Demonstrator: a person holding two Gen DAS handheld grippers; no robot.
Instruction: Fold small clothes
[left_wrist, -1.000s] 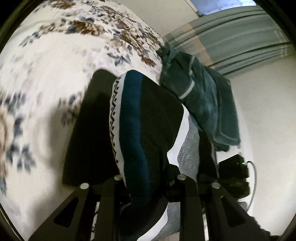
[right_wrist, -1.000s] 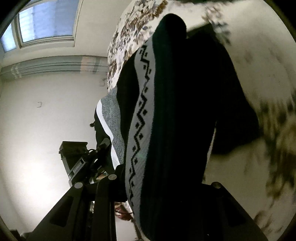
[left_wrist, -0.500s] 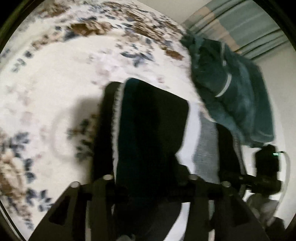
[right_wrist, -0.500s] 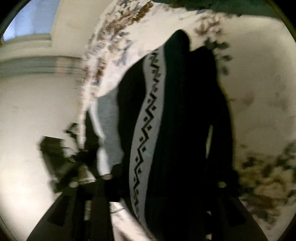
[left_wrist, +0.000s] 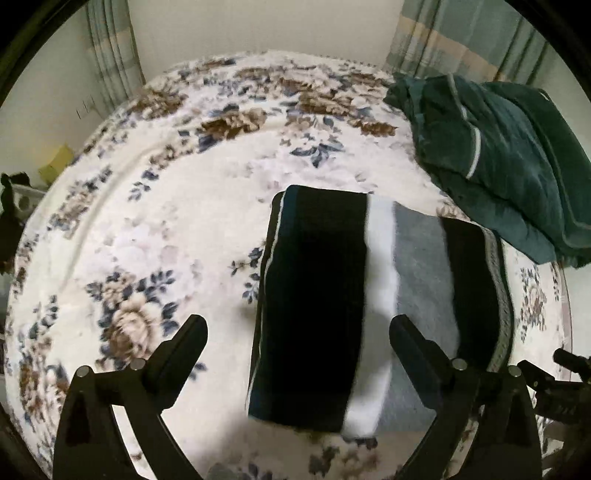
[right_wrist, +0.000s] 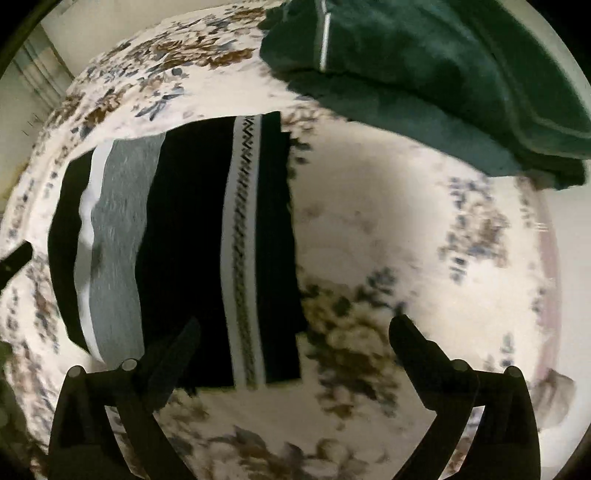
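A folded striped garment (left_wrist: 354, 302), with black, teal, white and grey bands and a zigzag trim, lies flat on the floral blanket (left_wrist: 155, 221). It also shows in the right wrist view (right_wrist: 177, 243), left of centre. My left gripper (left_wrist: 297, 338) is open and empty, hovering above the garment's near end. My right gripper (right_wrist: 295, 338) is open and empty, above the garment's right edge and the blanket (right_wrist: 406, 240) beside it.
A dark green folded towel (left_wrist: 498, 158) lies at the back right of the blanket, just beyond the garment; it also shows in the right wrist view (right_wrist: 424, 66). Curtains (left_wrist: 461, 40) and a wall stand behind. Dark equipment (left_wrist: 561, 391) sits at the blanket's right edge.
Both grippers held the garment up a second ago. They have since let go and opened; the garment now lies folded flat on the blanket, and both grippers have pulled back above it.
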